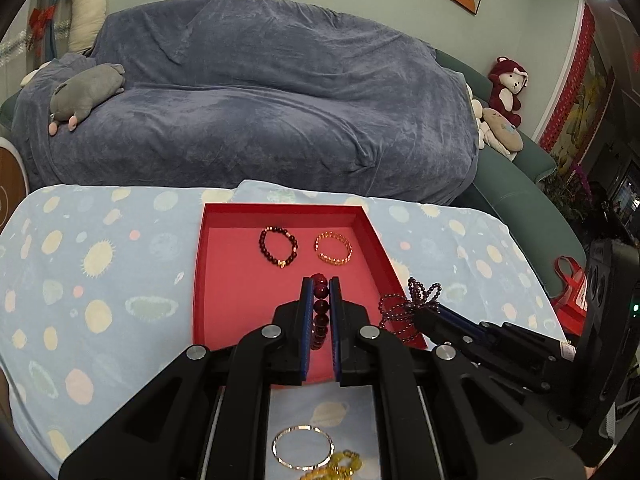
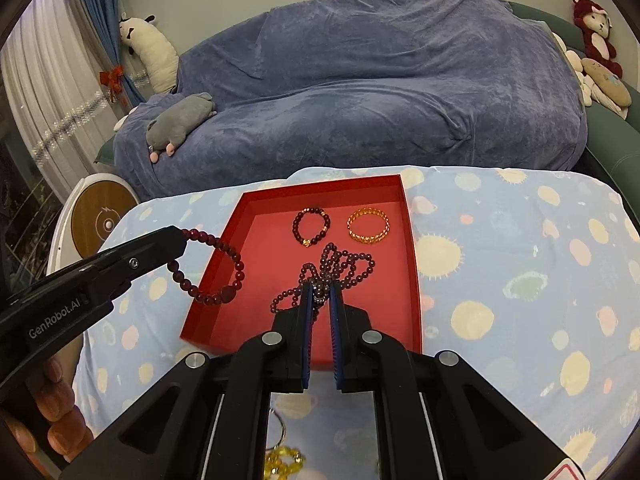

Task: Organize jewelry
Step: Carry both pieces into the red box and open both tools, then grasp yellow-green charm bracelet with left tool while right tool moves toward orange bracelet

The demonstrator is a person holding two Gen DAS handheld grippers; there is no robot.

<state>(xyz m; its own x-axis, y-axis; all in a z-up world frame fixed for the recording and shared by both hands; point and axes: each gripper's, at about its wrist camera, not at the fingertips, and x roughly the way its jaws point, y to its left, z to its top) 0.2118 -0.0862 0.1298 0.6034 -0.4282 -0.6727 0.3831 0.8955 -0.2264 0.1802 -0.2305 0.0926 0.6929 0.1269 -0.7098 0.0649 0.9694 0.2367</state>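
The left gripper (image 1: pixel 320 292) is pinching a dark red bead bracelet (image 2: pixel 218 268) over the red tray's (image 2: pixel 412 264) near left edge; the right gripper (image 2: pixel 320 292) is pinching a tangled purple bead strand (image 2: pixel 340 264) above the tray. Dangling loops could snag the rim or drop outside onto the worktop.

Both grippers, left gripper (image 1: pixel 320 280) and right gripper (image 2: pixel 320 286), are matte black with blue ribbed pads and round silver pivot screws (2 per side); white "GenRobot.AI" lettering marks the left one
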